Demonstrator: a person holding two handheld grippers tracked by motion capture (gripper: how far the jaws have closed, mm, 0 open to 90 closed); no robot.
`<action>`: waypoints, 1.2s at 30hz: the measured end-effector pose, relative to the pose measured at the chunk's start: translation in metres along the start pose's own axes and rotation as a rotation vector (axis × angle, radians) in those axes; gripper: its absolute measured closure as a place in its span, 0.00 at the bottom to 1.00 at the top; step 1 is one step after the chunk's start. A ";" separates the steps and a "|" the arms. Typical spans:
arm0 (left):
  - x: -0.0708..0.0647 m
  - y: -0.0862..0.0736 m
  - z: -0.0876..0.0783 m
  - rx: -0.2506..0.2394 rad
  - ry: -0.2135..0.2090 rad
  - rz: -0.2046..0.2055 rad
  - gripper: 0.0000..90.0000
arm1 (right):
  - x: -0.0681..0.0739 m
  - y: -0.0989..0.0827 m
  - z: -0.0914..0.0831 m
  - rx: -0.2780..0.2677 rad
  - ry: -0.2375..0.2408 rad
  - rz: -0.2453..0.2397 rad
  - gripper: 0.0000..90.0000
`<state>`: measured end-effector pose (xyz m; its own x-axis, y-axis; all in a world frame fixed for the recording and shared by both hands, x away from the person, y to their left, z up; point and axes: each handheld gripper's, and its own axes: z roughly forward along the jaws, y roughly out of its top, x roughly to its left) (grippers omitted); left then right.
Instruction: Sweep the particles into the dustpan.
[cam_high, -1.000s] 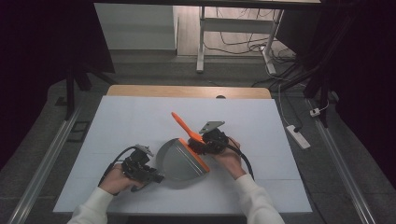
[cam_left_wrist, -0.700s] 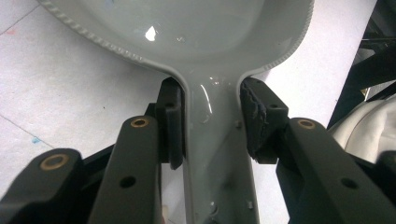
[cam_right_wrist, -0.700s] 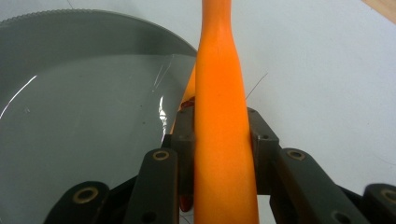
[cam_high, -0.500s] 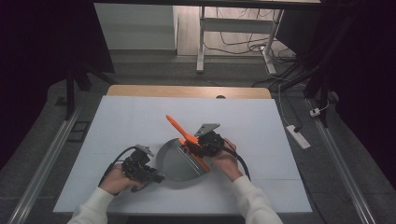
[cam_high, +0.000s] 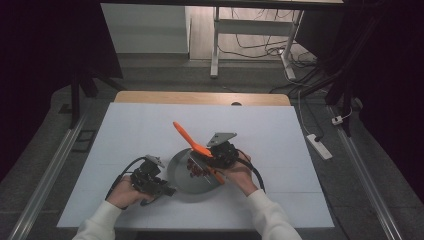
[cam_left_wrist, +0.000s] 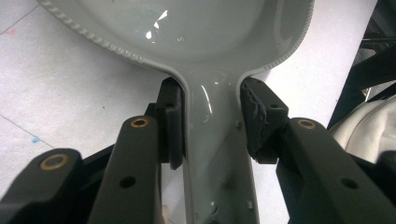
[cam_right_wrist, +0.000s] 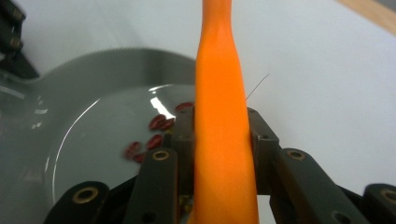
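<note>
Firmly, left gripper (cam_left_wrist: 212, 123) clamped on grey pan's handle (cam_left_wrist: 215, 154), right gripper (cam_right_wrist: 222, 140) gripping orange spatula (cam_right_wrist: 222, 140) over red beans (cam_right_wrist: 154, 133)

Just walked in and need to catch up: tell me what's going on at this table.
A person works at a white table with two handheld grippers. The left gripper is clamped on the handle of a grey pan, steadying it. The right gripper grips an orange spatula over the pan, where a few red beans lie.
</note>
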<state>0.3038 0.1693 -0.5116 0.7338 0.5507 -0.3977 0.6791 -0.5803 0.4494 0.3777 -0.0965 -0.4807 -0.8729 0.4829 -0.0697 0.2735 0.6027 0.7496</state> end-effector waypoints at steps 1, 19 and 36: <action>0.000 0.000 0.000 0.001 0.000 0.001 0.69 | -0.003 -0.001 -0.003 -0.011 -0.006 0.012 0.78; 0.000 0.000 0.000 0.002 0.000 0.000 0.69 | -0.044 -0.019 -0.028 -0.013 -0.163 0.140 0.78; -0.001 0.000 0.001 0.006 0.003 0.002 0.69 | -0.016 -0.023 -0.006 0.060 -0.116 0.082 0.78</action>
<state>0.3035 0.1682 -0.5120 0.7348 0.5518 -0.3945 0.6781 -0.5847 0.4453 0.3831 -0.1226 -0.4930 -0.7952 0.5999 -0.0881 0.3683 0.5934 0.7157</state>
